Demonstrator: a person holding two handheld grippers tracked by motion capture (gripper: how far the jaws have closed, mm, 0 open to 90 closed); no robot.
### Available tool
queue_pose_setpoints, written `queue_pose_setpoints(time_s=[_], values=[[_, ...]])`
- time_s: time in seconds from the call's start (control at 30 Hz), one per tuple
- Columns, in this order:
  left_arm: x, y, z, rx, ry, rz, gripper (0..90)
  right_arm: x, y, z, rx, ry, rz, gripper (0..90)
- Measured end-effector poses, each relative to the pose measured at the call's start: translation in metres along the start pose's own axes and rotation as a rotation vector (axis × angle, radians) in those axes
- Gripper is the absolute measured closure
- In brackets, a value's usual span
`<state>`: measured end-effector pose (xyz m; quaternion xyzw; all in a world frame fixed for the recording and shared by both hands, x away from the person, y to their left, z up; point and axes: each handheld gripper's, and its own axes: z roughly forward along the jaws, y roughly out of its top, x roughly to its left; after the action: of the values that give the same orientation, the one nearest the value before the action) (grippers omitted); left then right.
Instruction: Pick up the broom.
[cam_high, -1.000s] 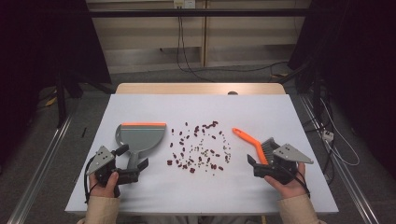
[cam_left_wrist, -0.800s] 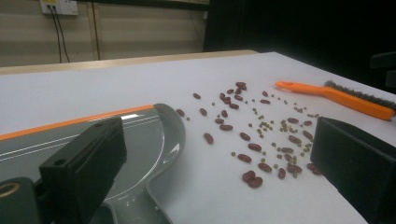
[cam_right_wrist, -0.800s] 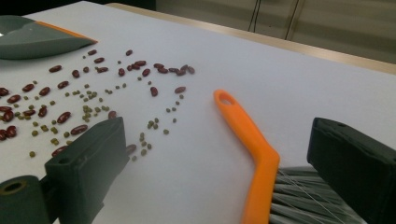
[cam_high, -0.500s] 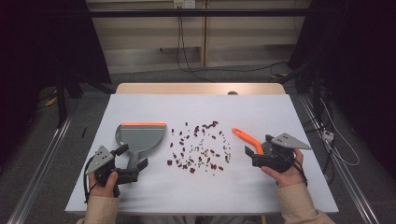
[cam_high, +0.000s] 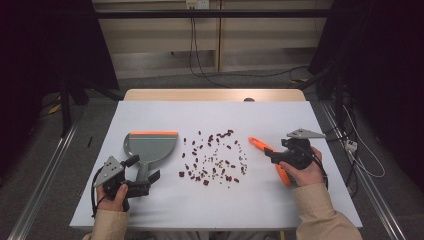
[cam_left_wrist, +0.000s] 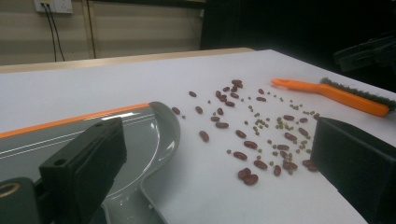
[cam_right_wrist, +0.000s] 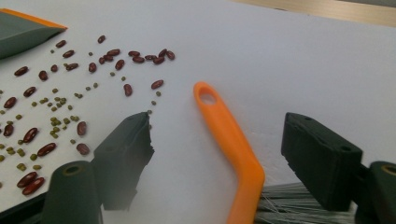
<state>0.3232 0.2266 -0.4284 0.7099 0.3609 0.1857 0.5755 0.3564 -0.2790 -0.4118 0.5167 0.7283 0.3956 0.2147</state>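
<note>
1. Right gripper: jaws have just been closing, straddling the orange brush handle, pads not yet touching it.
2. Brush lies flat on the white table, right of the scattered beans.
3. Left gripper: jaws released, 1 over the grey dustpan, which lies left of the beans.

Place: a lab recording bay, looking staged rather than lived in.
Surface: a white rectangular table top sitting on metal floor rails.
Surroundings: black curtains hanging at both sides.
Wiring: black cables trailing down from a white wall socket.
</note>
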Motion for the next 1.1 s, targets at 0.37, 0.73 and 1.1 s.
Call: queue_pose_setpoints(time_s=[0.37, 0.73, 1.1], values=[[0.001, 0.0, 0.0, 0.004, -0.005, -0.002, 3.5, -0.004, 0.003, 0.025, 0.143, -0.048, -0.066, 49.8], [0.001, -0.002, -0.001, 0.011, -0.001, -0.001, 3.4, -0.016, 0.002, 0.034, 0.247, -0.053, -0.032, 61.3], [0.002, -0.003, -0.003, 0.018, 0.012, 0.006, 3.5, -0.023, -0.002, 0.049, 0.363, -0.025, -0.009, 65.6]])
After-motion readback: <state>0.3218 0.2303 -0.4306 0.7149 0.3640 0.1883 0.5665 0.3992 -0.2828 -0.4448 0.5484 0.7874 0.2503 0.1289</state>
